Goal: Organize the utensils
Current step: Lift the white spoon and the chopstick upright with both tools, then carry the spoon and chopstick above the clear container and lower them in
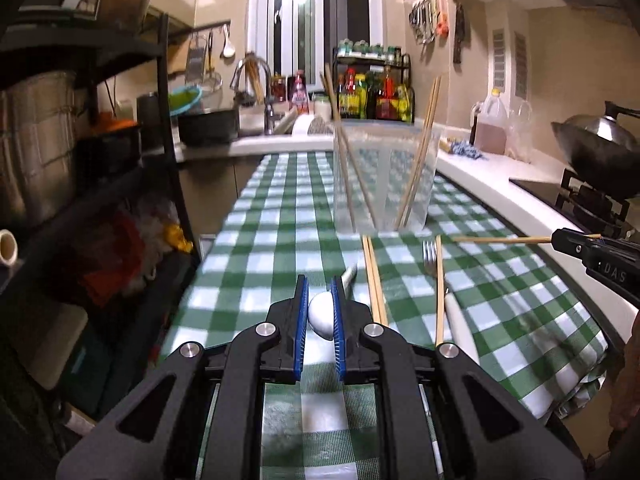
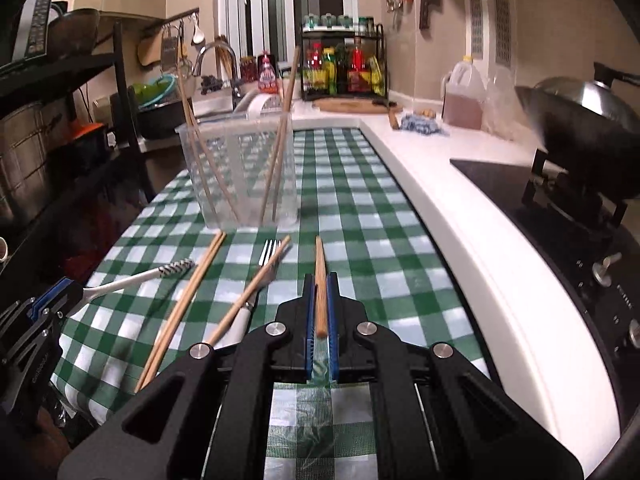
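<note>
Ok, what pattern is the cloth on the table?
Green and white checks on the tablecloth, clearest in the right wrist view.

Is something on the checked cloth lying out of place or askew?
Yes. A single chopstick lies slanted across the fork, apart from the neat pair. Nothing looks spilled or broken.

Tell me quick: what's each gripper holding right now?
Left gripper: shut on the white-handled brush.
Right gripper: shut on a single wooden chopstick.
</note>
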